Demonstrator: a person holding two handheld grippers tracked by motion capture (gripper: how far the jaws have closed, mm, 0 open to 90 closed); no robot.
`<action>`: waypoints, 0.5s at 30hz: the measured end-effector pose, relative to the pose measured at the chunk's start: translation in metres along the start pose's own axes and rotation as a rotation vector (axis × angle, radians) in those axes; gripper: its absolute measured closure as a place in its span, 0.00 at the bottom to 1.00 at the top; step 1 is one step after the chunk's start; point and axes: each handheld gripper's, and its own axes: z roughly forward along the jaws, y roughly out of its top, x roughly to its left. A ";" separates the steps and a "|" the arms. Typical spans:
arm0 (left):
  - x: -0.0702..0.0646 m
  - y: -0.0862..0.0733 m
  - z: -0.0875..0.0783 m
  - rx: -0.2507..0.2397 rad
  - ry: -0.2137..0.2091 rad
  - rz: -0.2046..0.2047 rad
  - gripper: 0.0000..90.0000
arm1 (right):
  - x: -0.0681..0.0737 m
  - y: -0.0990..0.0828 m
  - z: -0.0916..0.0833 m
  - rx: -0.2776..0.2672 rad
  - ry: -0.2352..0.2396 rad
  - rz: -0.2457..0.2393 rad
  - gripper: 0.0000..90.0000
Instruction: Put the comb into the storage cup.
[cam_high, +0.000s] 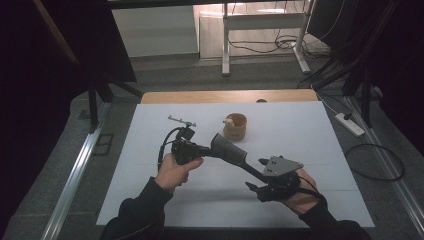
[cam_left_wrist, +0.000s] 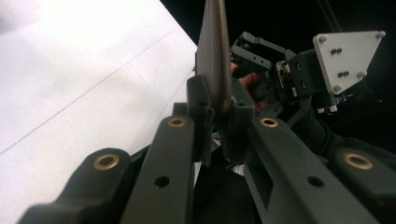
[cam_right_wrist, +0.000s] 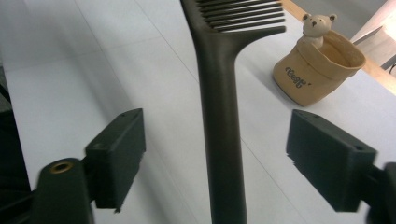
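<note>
A black slotted spatula (cam_high: 231, 151) hangs level above the white table sheet (cam_high: 305, 135). My left gripper (cam_high: 209, 149) is shut on the edge of its head; in the left gripper view the pads (cam_left_wrist: 201, 109) pinch the thin blade (cam_left_wrist: 212, 56). My right gripper (cam_high: 256, 174) stands open around the handle. In the right gripper view the handle (cam_right_wrist: 219, 102) runs up the middle between the two pads (cam_right_wrist: 119, 151), touching neither. The right gripper's grey plate (cam_left_wrist: 348, 53) faces the left gripper's camera.
A tan paper-bag-style cup (cam_high: 234, 126) with a small bear figure (cam_right_wrist: 317, 25) at its rim stands behind the spatula, mid-table. The wooden table edge (cam_high: 200, 96) runs along the back. Cables and a power strip (cam_high: 350, 124) lie on the floor to the right.
</note>
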 end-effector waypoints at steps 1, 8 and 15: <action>0.000 0.000 0.000 0.000 0.003 0.005 0.92 | -0.001 0.000 0.000 -0.001 0.002 0.011 0.18; -0.003 0.001 -0.003 0.003 0.024 0.029 0.92 | -0.009 -0.003 0.002 0.029 0.044 0.074 0.00; -0.004 0.003 -0.008 0.002 0.055 0.049 0.92 | -0.012 -0.006 0.000 0.027 0.040 0.108 0.00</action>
